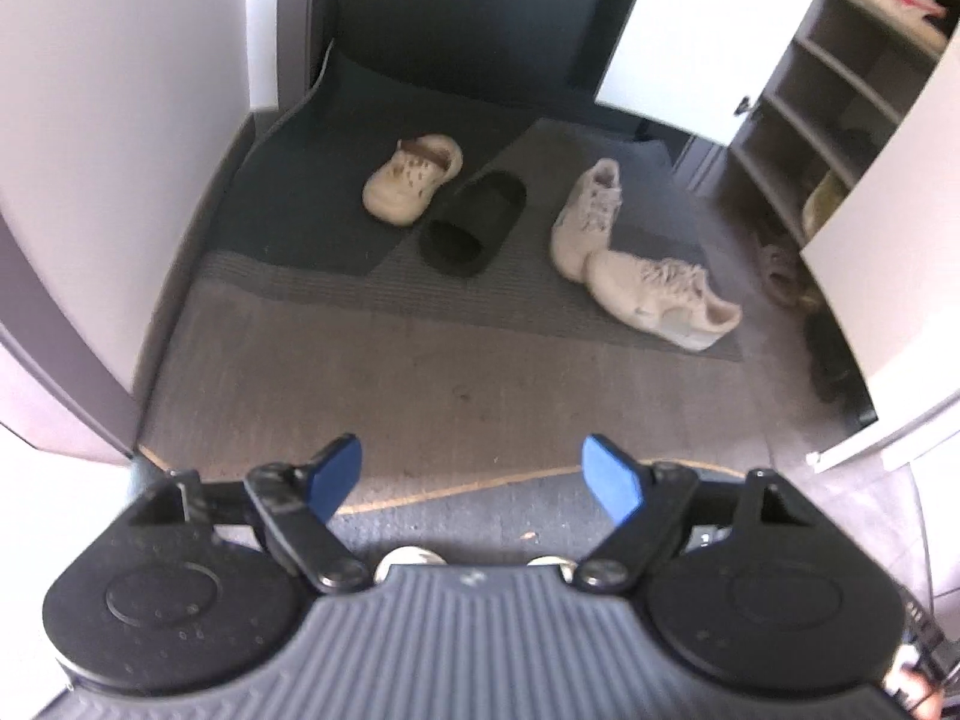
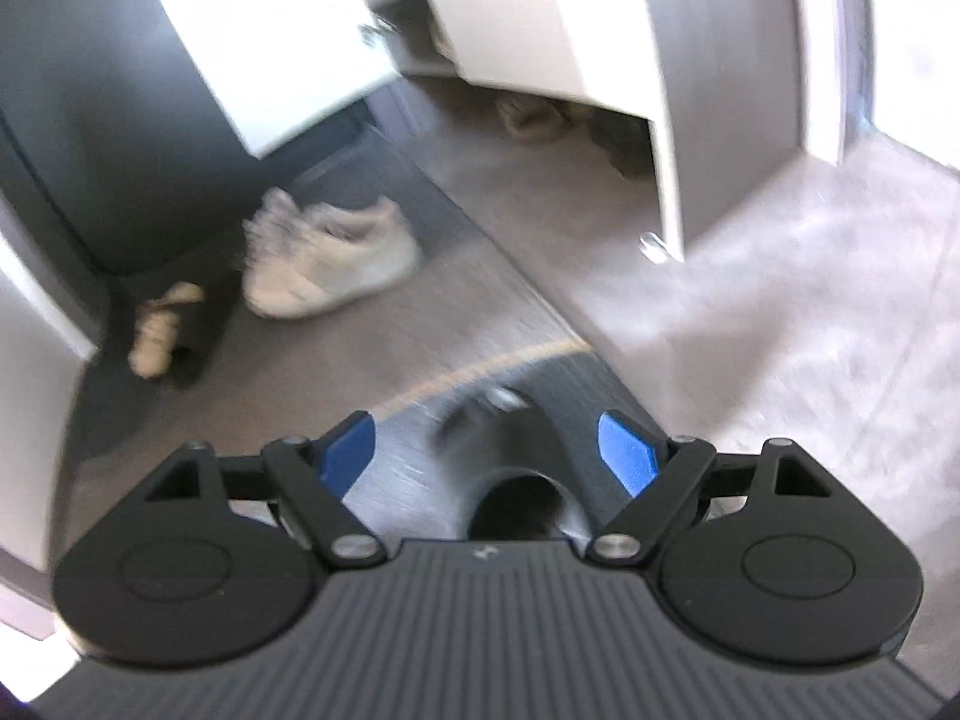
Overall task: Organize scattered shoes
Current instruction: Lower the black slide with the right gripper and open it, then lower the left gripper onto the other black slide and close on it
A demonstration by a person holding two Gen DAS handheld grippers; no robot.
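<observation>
In the left wrist view a cream clog (image 1: 413,177), a black slide sandal (image 1: 474,223) and two white sneakers (image 1: 589,216) (image 1: 660,299) lie scattered on the grey floor mat (image 1: 372,324). My left gripper (image 1: 474,474) is open and empty, well short of the shoes. In the blurred right wrist view my right gripper (image 2: 489,450) is open and empty above the mat edge; the sneakers (image 2: 327,255), clog (image 2: 159,330) and black sandal (image 2: 201,330) lie ahead to the left.
An open shoe cabinet (image 1: 822,114) with shelves stands at the right, its white doors (image 1: 900,228) swung out. Shoes sit on its shelves and more lie on the floor below (image 1: 780,273). White walls (image 1: 90,180) close the left side. A dark door (image 1: 468,12) is behind.
</observation>
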